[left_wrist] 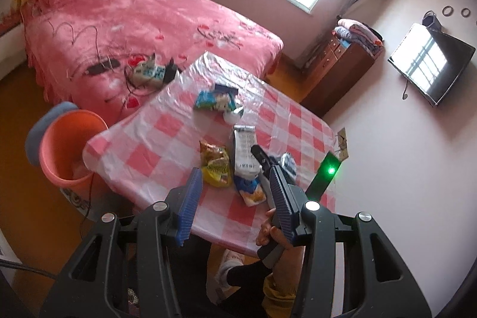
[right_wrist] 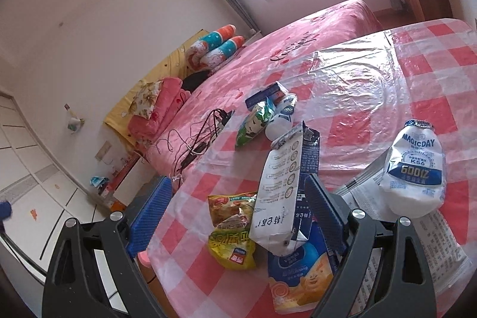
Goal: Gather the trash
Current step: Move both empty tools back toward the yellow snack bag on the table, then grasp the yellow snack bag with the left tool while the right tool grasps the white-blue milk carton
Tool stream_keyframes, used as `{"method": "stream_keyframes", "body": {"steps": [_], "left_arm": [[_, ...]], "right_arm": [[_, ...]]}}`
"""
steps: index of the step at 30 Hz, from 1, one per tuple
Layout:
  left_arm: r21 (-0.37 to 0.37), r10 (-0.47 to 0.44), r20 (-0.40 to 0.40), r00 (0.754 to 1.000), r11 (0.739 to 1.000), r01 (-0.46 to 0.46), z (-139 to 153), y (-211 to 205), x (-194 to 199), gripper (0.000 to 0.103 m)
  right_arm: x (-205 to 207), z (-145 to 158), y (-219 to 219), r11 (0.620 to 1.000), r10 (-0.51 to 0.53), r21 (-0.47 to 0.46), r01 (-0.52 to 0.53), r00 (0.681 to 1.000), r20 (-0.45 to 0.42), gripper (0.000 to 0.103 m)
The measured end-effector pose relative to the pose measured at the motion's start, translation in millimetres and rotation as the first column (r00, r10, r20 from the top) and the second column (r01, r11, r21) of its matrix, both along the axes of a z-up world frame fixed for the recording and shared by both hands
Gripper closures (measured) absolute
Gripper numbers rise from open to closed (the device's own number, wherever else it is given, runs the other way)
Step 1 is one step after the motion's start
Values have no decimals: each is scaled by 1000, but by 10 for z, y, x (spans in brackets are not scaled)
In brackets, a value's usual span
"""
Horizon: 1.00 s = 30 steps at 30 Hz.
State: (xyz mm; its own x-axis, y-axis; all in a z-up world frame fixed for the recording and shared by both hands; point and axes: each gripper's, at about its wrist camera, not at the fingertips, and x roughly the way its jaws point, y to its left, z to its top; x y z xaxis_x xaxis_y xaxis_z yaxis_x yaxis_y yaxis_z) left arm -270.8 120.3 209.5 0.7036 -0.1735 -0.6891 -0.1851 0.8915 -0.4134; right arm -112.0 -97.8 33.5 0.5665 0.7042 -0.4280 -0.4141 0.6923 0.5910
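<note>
Trash lies on a table with a pink-and-white checked cloth (left_wrist: 155,145). A yellow snack bag (left_wrist: 216,166) (right_wrist: 231,231), a white-and-blue carton pack (left_wrist: 244,151) (right_wrist: 283,189), a blue-and-orange packet (left_wrist: 250,191) (right_wrist: 301,276), a green-and-white wrapper (left_wrist: 213,100) (right_wrist: 253,121) and a white MAGICDAY bottle (right_wrist: 414,166) are there. An orange bucket (left_wrist: 70,145) stands left of the table. My left gripper (left_wrist: 235,198) is open above the near table edge. My right gripper (right_wrist: 238,219) is open, its jaws either side of the yellow bag and carton; it also shows in the left wrist view (left_wrist: 265,160).
A bed with a pink cover (left_wrist: 134,29) stands behind the table, with cables and a power strip (left_wrist: 149,72) on it. A printed paper sheet (right_wrist: 432,240) lies under the bottle. A wooden cabinet (left_wrist: 337,70) and a wall TV (left_wrist: 429,61) are at right.
</note>
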Motion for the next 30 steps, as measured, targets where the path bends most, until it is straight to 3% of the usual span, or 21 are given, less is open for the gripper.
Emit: {"method": "stream_keyframes", "body": {"steps": [4,9,13,16,20,22,30], "left_arm": [[-15,29,-26,999,999,-29,-258,186,113,54],[30,86,-38,996,996,-85,-571,461,244,54],[116,139,-47,989,984,-132,-917,690,370,52],[127,147,-70,987,982,-137,-1164,809,452,49],[182,70,-64,996,982,-57,-1357,703,587,47],[177,19,-61,998,984,-8,-1417,609,653,45],[139,-167,-52,985,975,173,-1610,93,991,43]], "right_arm": [[19,-21,45,999,-1,-37,2,1000,3,14],[88,-88,67,996,-4,-86,2,1000,-16,14],[128,-147,55,992,-13,-125,9,999,-31,14],[151,-181,38,988,-21,-155,16,999,-35,14],[168,-249,-21,980,-47,-195,39,998,-35,14],[181,-257,-75,985,-44,-169,36,998,-45,14],[191,-239,-233,973,-93,-217,81,995,-45,14]]}}
